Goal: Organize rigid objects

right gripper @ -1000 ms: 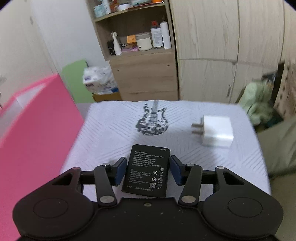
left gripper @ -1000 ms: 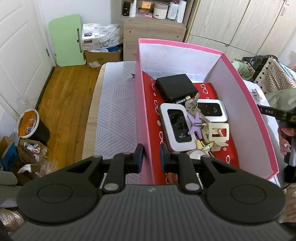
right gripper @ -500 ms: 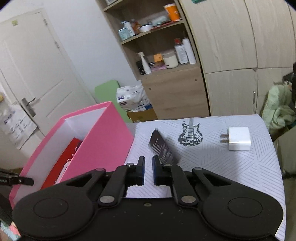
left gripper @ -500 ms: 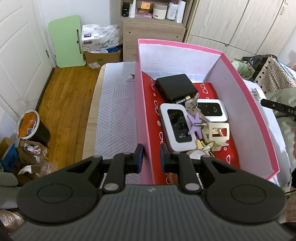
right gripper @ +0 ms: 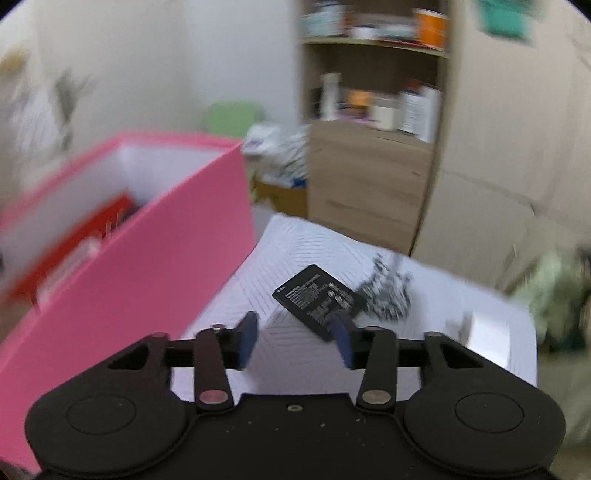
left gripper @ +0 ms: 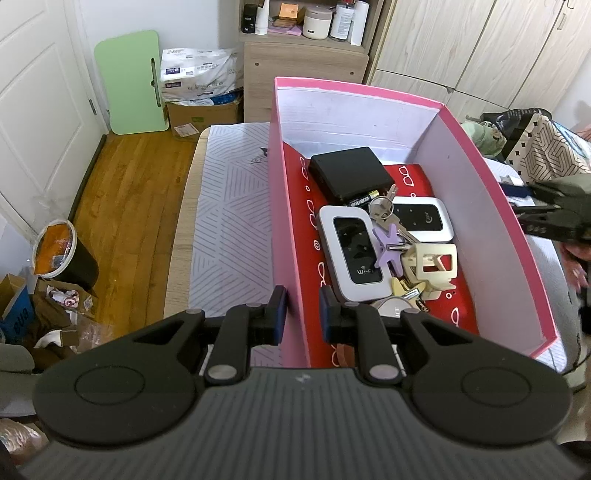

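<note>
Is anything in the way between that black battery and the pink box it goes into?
Only the tall side wall of the pink box itself. The battery leans on one finger of the open right claw, over the white mat, to the right of the box. Nothing else visible lies between them.

A home bedroom: patterned mattress [left gripper: 229, 206], wooden wardrobe doors [left gripper: 461, 44], toiletry-filled shelf unit [left gripper: 306, 33], hardwood floor [left gripper: 125, 192]

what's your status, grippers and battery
Left gripper clamped on pink box wall. Right gripper open; battery off its right finger, outside box. Frame blurred, contact unclear.
</note>
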